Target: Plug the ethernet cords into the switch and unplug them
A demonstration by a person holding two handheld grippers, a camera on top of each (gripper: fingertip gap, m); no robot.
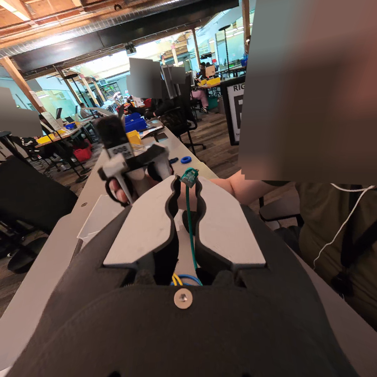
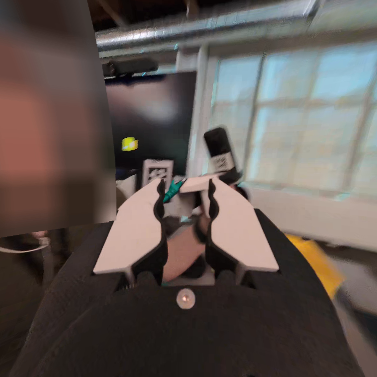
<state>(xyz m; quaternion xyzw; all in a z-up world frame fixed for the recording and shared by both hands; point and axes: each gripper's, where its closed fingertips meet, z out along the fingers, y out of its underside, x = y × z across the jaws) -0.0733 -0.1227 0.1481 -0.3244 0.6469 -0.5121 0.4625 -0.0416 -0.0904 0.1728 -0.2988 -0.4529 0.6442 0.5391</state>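
My left gripper (image 1: 187, 180) is raised above the white table (image 1: 67, 240) and shut on the green ethernet cord's plug (image 1: 188, 177), which sits between its fingertips with its contacts facing the camera. The green cord (image 1: 190, 228) hangs down through the gap between the fingers. Blue and yellow cords (image 1: 179, 280) show below, near the gripper's base. My right gripper (image 2: 186, 183) is open and empty, facing the left gripper; it also shows in the left wrist view (image 1: 138, 169), held by a hand. The green plug (image 2: 172, 190) shows blurred in the right wrist view. The switch is not in view.
A clear plastic tray (image 1: 95, 218) lies on the table at left. A blue ring (image 1: 186, 159) lies farther along it, with yellow and blue bins (image 1: 133, 138) beyond. A person in an olive jacket (image 1: 326, 234) is close on the right. Office chairs stand around. Spacing between my two grippers at the tips: around 5 cm.
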